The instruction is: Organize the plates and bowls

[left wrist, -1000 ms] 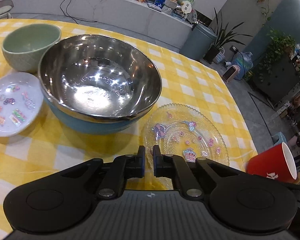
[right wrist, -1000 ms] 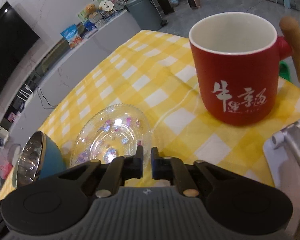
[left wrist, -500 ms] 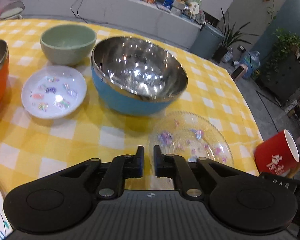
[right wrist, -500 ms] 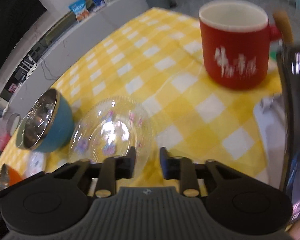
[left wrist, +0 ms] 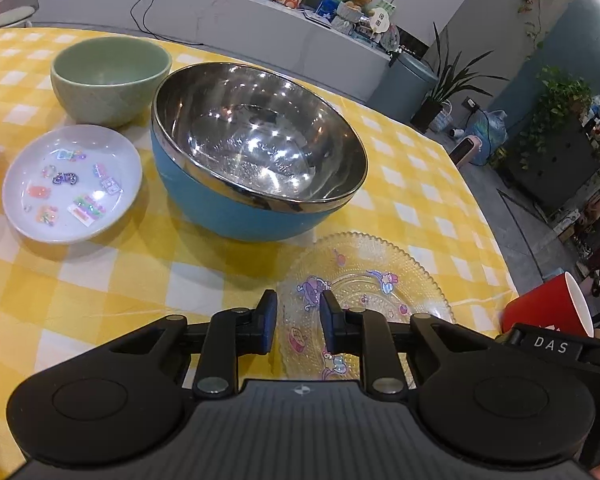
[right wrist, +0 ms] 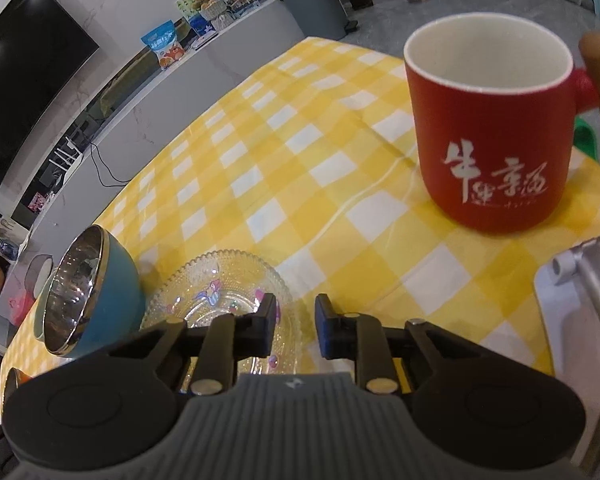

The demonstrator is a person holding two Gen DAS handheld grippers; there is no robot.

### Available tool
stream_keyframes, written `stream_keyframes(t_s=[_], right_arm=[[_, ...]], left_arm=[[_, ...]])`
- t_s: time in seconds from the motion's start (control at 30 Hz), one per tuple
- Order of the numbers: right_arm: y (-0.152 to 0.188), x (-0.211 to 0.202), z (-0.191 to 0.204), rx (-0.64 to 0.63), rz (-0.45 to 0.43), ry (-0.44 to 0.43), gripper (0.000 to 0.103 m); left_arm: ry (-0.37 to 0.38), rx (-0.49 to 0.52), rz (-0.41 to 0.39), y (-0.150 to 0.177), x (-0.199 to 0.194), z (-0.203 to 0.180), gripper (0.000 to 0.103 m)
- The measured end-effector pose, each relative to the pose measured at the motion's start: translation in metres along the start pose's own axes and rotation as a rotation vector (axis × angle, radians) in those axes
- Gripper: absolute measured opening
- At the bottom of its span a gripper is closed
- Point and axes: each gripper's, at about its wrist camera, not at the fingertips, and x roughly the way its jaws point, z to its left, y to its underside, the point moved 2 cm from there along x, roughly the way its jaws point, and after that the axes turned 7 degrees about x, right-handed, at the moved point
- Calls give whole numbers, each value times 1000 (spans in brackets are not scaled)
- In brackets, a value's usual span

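Nearest, the left gripper point(left wrist: 298, 322) hangs over the near edge of a round clear glass plate with a beaded scalloped rim and cartoon prints point(left wrist: 366, 286); its jaws are opening, with a narrow gap and nothing pinched, the plate lying flat below and beyond the fingertips. Being round, the plate has no long axis, and it holds nothing. The right gripper point(right wrist: 296, 328) is closing, also narrow and empty, with the same plate point(right wrist: 220, 292) under its left finger, toward nine o'clock.

At twelve o'clock from the plate in the left view stands a large steel-lined blue bowl point(left wrist: 260, 152), empty, upright, just beside the plate. At ten o'clock lies a small white saucer with colourful stickers point(left wrist: 72, 184), and beyond it an empty pale green ceramic bowl point(left wrist: 110, 76). A red mug with white lettering point(right wrist: 488, 128) stands empty at two o'clock in the right view, well apart, on the yellow-and-white checked tablecloth point(right wrist: 300, 168).
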Motion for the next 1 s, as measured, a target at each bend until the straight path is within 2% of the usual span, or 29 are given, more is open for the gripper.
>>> stream_keyframes(t_s=[0.1,0.17,0.57,0.77,1.0], right_arm=[[1,0,1,-2,-1,-3,19],[2,2,1,5,10,-15,13],[1,-8,3,45,15,7,6],[5,-17,8,48,49,-16,3],[22,-19,18,45,113,-66,2]], left_arm=[[-9,3,-1,0,0,0,20],[-14,10,-4,1,1,-1,16],[-26,32,-26,7,-9,-2,12],[-25,-17,-22,10,-26,9,12],[-60,-71,-36,17,-54,27,12]])
